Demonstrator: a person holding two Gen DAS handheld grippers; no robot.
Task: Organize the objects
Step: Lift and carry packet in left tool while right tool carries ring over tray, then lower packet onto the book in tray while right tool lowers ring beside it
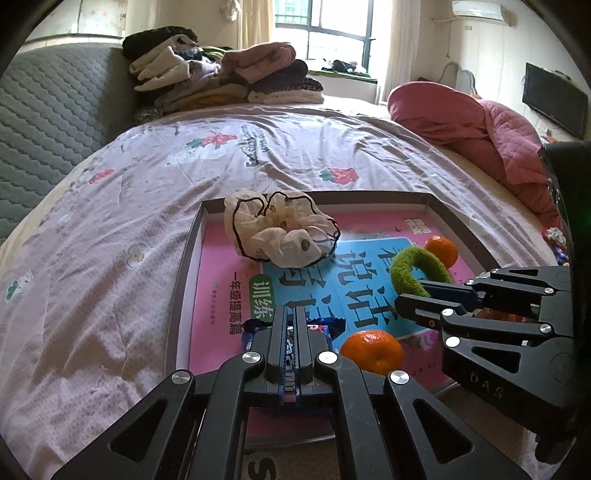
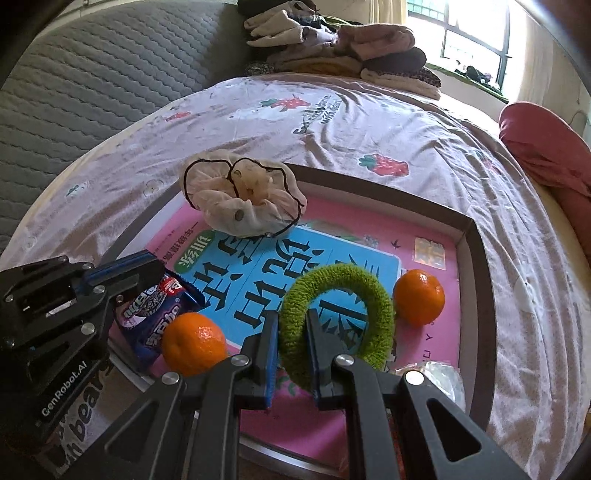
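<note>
Gripping a snack packet [image 2: 155, 314], the left tongs [image 1: 293, 325] hover over the tray [image 2: 476, 266]; the right tongs [image 2: 291, 325] clamp the green hair tie [image 2: 369, 291].

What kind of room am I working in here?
Most likely a bedroom in a home. The tray sits on a bed with a strawberry-print sheet, folded clothes are stacked at the far end, and a pink quilt lies bunched near the window.
</note>
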